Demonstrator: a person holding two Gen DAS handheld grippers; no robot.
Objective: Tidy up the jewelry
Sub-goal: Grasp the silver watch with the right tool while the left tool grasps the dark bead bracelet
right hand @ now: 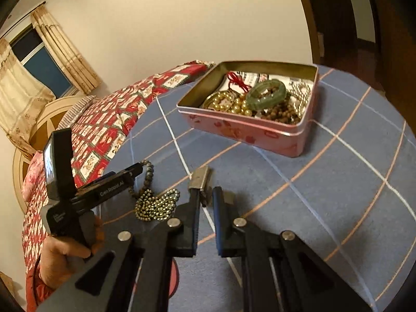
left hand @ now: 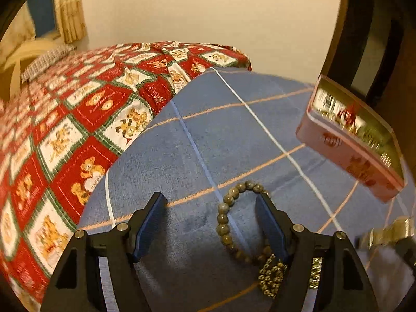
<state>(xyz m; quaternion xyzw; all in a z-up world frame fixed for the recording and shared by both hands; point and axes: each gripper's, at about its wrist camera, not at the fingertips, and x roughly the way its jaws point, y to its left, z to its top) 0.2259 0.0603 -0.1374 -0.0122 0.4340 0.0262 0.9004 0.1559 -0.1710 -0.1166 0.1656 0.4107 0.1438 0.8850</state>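
Left wrist view: a grey-green round-bead bracelet (left hand: 228, 221) is seen lying on the blue checked cloth (left hand: 234, 130), partly between the spread black fingers of the left gripper (left hand: 212, 208), with a small-beaded brass-coloured chain (left hand: 271, 275) heaped just beside it. Nothing is pressed by those pads. The right gripper (right hand: 206, 195) is narrowed onto a small silvery metal clip (right hand: 200, 178), while the open pink tin box (right hand: 249, 130), filled with beads and a green bangle, is set well beyond on the cloth.

Warm dim indoor light; fisheye bends edges, corners black; left view motion-blurred, tin (left hand: 351, 140) perhaps glaring.
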